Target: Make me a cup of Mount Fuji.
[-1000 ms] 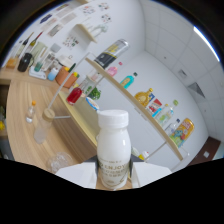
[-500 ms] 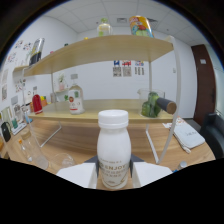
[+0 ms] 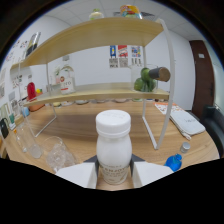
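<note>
The gripper [image 3: 114, 176] had both pale fingers pressed against the sides of a white plastic bottle [image 3: 113, 146], holding it upright. The bottle was smooth and cylindrical, with a broad ribbed cap. Clear glass cups [image 3: 56, 154] stood beside the fingers on the wooden table [image 3: 95, 122]. A blue cap [image 3: 173, 162] lay opposite. Beyond stood a two-tier wooden shelf [image 3: 100, 92] against white walls.
</note>
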### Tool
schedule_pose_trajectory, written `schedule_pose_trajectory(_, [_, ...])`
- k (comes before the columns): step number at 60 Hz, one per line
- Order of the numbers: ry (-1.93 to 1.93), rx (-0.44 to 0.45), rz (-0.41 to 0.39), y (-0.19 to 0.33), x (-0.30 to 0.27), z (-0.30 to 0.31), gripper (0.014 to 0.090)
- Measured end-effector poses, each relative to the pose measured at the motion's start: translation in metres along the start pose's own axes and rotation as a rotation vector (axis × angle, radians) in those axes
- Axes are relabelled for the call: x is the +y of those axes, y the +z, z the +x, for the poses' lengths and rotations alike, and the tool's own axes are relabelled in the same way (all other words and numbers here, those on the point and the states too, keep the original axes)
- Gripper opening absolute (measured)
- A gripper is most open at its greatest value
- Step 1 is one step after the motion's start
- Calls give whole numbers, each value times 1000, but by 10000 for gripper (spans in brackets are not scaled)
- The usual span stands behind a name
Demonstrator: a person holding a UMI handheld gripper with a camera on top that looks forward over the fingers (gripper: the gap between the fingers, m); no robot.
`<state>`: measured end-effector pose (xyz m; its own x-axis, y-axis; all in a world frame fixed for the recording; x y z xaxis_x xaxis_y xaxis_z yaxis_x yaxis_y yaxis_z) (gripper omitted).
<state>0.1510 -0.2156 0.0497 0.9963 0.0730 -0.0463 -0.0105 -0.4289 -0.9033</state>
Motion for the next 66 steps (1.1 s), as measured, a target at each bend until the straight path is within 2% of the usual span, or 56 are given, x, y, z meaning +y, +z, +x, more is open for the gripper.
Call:
schedule_pose_trajectory(6, [-24,21,0,-6,4,2,517])
schedule_pose_trajectory(8, [-22,35,-7,-8,4,4,557])
schedule_pose_trajectory(12, [-17,58,-12,-16,1,7,656])
schedule_pose_trajectory(16, [-9,86,-16,-27,-6,8,849])
schedule_pose_trajectory(17, [-8,93,-17,-31,-9,8,867])
schedule_pose_trajectory(27, [18,143,-57,-78,-36,-9,850])
schedule_pose_trajectory(39, [-14,146,-121,-122,-54,-64,850])
schedule_pose_trajectory(52, [23,129,-160,-143,-61,-121,859])
schedule_pose_trajectory(66, [14,133,-175,-152,-59,-149,861])
